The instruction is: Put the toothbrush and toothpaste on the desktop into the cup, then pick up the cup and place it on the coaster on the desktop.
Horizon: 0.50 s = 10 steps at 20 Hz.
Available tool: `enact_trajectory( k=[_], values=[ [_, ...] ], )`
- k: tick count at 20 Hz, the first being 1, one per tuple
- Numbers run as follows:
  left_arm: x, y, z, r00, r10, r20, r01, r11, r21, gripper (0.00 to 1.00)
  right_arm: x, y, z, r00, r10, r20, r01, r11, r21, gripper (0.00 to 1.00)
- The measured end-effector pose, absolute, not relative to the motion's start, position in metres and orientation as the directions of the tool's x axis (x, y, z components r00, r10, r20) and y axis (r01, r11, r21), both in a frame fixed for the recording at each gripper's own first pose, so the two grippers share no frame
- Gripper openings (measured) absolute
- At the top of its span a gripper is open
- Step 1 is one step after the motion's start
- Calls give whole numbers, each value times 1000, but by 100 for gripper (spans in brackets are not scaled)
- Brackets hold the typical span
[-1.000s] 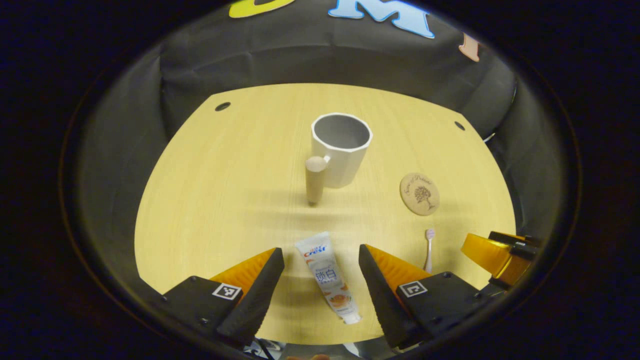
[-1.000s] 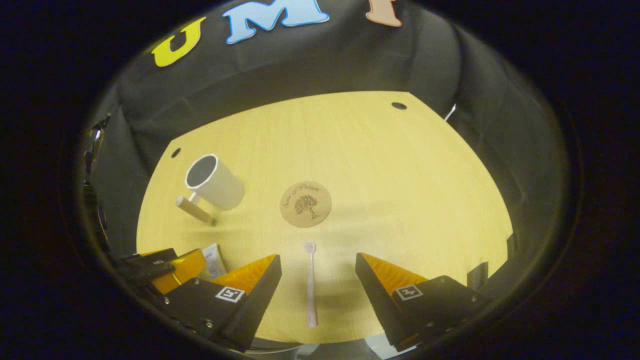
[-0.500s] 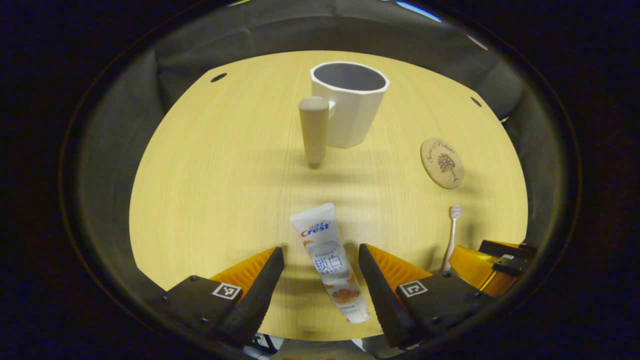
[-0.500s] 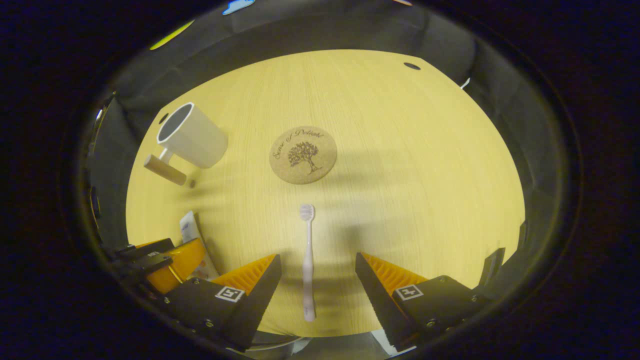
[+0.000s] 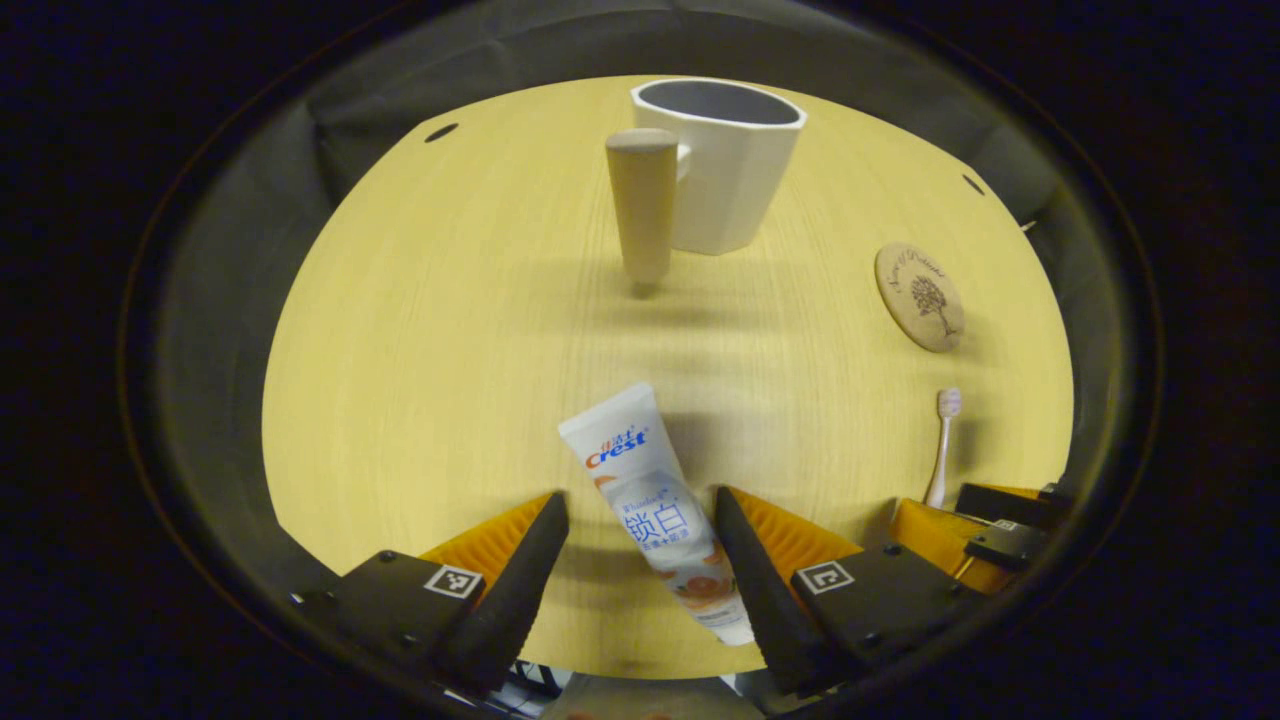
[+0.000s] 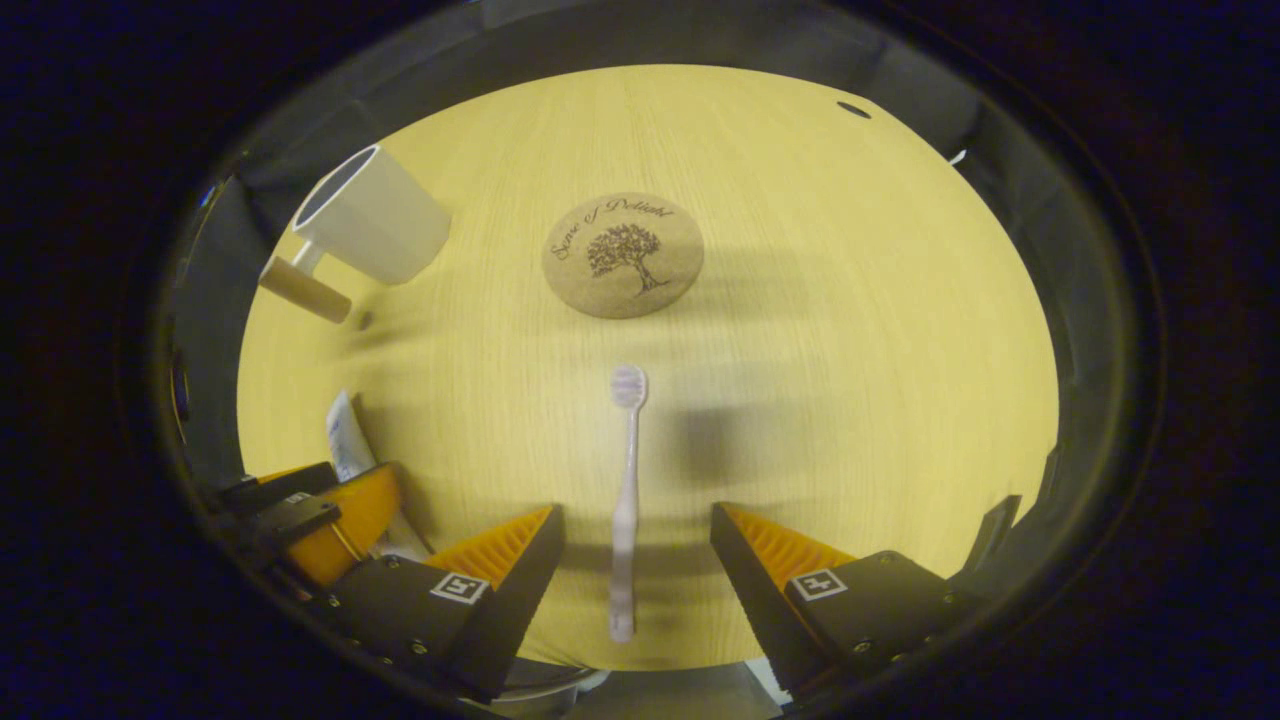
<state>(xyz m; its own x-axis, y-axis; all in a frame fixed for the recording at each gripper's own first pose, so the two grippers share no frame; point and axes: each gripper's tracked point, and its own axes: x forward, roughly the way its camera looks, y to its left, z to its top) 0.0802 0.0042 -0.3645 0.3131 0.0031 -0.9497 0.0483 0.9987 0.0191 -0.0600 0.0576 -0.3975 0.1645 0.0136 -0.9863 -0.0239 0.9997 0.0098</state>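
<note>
Left gripper [image 5: 640,545]: the fingers are spread wide and grip nothing, though the toothpaste [image 5: 655,505] lies between them, its lower end close against the right-hand finger; contact cannot be told. Right gripper [image 6: 635,555]: the fingers are likewise spread and empty, with the toothbrush [image 6: 626,490] lying between them, handle toward the camera and head pointing at the coaster [image 6: 622,255]. Compared with the views of a second earlier, both grippers have been brought lower and farther forward over the desktop [image 5: 450,330], so that each item, formerly ahead of the fingertips, is now bracketed by them. The approach is judged nearly complete; closing on each item is taken to be the step in hand. The cup [image 5: 728,165], upright and empty with its wooden handle [image 5: 642,205] toward the left gripper, stands well beyond the toothpaste, apart from the coaster. Nothing has yet been placed in the cup.
</note>
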Motion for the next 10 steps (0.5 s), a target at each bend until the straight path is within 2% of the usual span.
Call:
enact_trajectory(
  k=[3, 5, 8, 9, 10],
  values=[
    [79, -4, -367, 297, -26, -955, 21, 1000, -21, 98, -59, 57, -398, 138, -7, -990, -43, 999, -13, 93],
    [80, -4, -367, 291, -34, -956, -8, 999, -38, 83, -58, 58, -397, 111, -9, -994, -53, 998, -15, 93],
    [81, -4, -367, 295, -34, -955, -2, 999, -36, 83, -57, 58, -398, 75, -12, -997, -25, 1000, -14, 93],
    [80, -4, -366, 292, -34, -956, -2, 999, -36, 77, -52, 56, -394, 82, -21, -996, -14, 1000, -22, 92],
    [81, -4, -366, 290, -35, -956, 5, 999, -35, 81, -58, 58, -398, 70, -20, -997, -16, 1000, -21, 80]
  ],
)
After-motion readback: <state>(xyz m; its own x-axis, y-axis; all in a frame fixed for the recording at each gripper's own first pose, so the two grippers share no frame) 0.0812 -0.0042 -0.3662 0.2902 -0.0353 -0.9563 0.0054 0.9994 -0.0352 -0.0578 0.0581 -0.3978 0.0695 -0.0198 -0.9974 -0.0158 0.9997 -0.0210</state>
